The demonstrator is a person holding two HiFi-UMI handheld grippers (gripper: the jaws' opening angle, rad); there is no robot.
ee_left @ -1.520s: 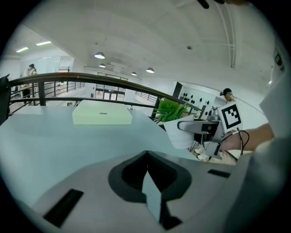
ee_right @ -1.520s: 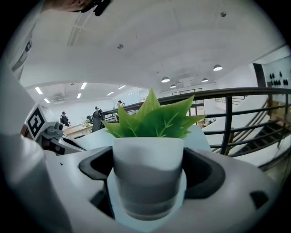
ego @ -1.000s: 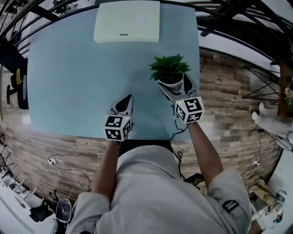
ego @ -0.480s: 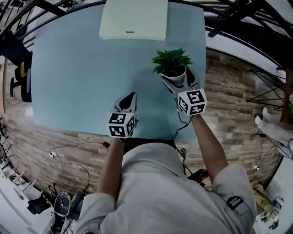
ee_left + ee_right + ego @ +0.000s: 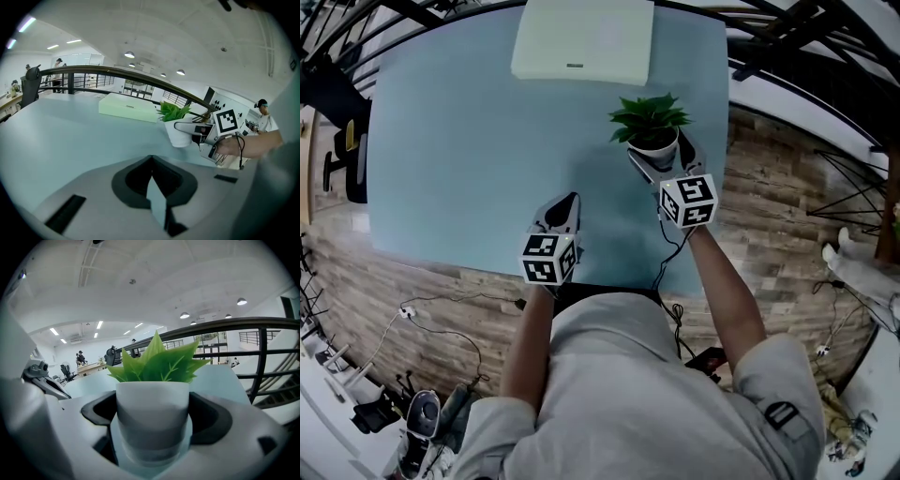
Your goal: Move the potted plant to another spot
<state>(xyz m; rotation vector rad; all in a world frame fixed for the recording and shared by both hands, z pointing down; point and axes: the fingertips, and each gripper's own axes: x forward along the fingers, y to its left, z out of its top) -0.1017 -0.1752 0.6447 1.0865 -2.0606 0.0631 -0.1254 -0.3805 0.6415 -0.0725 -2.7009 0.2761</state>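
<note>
now the right gripper (image 5: 657,157), clamped on the white pot of the potted plant (image 5: 651,122), is edging it farther up the table (image 5: 469,141) toward the pale green box (image 5: 583,39), while the left gripper (image 5: 565,202) is hovering closed and empty.

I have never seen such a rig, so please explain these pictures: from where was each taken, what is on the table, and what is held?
A person holds a two-jaw gripper in each hand. One picture comes from a camera on the person's head, looking down; the other two come from cameras riding on the grippers. The blue table bears a flat pale box. The right gripper grips the plant by its white pot. The left gripper is shut and empty.
</note>
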